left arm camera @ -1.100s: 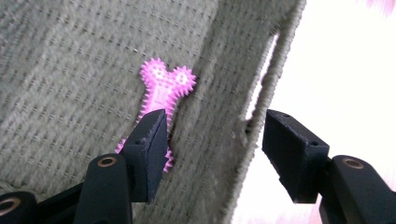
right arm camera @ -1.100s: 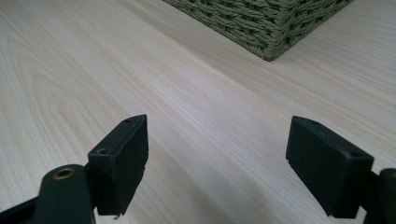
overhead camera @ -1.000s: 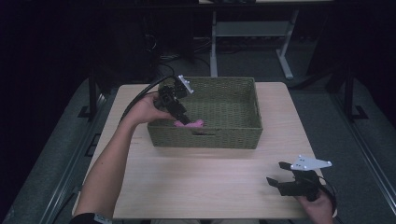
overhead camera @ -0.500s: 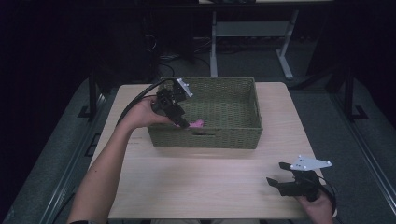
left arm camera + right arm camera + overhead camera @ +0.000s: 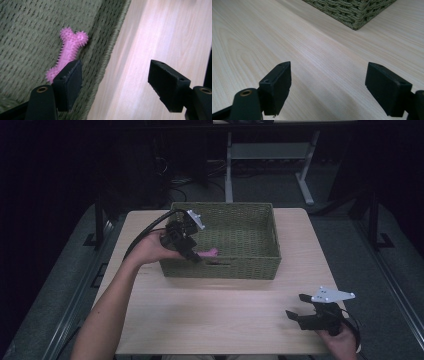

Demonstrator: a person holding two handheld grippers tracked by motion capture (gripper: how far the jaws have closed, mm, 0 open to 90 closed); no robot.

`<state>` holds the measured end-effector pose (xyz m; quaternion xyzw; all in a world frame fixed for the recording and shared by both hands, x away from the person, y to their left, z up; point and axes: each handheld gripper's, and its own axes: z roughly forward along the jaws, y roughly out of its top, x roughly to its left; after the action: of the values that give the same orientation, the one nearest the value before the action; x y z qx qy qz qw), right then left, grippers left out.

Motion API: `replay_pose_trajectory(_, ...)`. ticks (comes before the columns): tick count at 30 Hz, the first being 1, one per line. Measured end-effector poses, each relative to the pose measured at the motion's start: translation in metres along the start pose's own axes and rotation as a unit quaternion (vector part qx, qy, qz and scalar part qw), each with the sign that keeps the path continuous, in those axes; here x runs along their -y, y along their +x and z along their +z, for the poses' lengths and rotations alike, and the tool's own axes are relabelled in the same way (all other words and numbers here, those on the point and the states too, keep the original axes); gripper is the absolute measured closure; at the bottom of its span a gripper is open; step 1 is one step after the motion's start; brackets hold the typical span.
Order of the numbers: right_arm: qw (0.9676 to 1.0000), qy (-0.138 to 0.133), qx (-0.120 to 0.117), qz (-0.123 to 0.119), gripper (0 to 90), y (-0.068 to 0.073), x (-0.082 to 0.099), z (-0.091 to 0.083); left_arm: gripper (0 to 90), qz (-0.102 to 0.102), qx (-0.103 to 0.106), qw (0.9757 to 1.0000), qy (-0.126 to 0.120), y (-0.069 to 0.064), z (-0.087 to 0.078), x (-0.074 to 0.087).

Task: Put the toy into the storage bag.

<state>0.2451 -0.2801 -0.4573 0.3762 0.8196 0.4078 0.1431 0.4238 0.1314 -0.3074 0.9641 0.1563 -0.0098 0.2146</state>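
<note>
Pink spiked bone toy (image 5: 68, 51) lying inside woven basket (image 5: 250, 220) near its front-left corner, beneath left gripper (image 5: 192, 254), jaws apart. Right gripper (image 5: 300, 312), jaws apart and empty, low over table (image 5: 225, 315) near front-right corner.

Work surface: a rectangular table (image 5: 215, 310) with a pale wood-grain top, standing on a grey floor (image 5: 350, 235). One item rests directly on it: a rectangular olive-green woven basket (image 5: 250, 265), set toward the far edge and roughly centred (a slot handle shows in its near wall). Surface around it shows unmarked grain.
</note>
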Motion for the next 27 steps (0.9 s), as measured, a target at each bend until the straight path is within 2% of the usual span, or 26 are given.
replay_pose_trajectory(4,1.0000,0.001,0.000,0.001,20.6,0.000,0.000,0.000,26.3,0.001,-0.003,0.9999,0.010,-0.002,0.002,0.003)
replay_pose_trajectory(8,1.0000,0.001,0.000,0.002,20.6,0.000,0.000,0.000,26.5,-0.003,-0.002,1.0000,-0.005,-0.008,0.003,0.010)
replay_pose_trajectory(27,1.0000,0.004,0.001,0.004,20.6,-0.001,0.002,0.002,26.7,-0.003,-0.008,0.9995,-0.031,-0.034,0.000,0.042)
